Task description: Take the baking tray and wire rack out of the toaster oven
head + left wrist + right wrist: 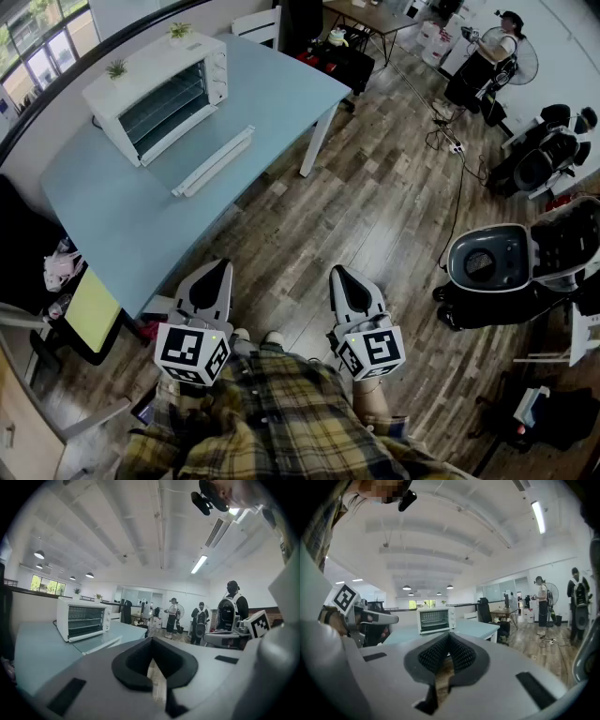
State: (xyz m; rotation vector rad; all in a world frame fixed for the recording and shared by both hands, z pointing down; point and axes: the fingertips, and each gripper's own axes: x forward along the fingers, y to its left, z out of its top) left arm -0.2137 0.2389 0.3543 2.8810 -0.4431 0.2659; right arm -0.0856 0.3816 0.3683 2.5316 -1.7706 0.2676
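You face one toaster oven (159, 94) on one table (122, 225). Your left gripper (216, 270) and right gripper (340, 276), short of the table, are fully closed and empty.

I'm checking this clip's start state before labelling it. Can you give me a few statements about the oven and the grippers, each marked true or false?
1. The toaster oven stands on the blue table. True.
2. The oven door is closed. False: it is folded down, open.
3. The left gripper has its jaws wide apart. False: they are together, with nothing between them.
4. The right gripper is shut and empty. True.
5. Both grippers reach inside the oven. False: they are held near the person's body, away from the oven.
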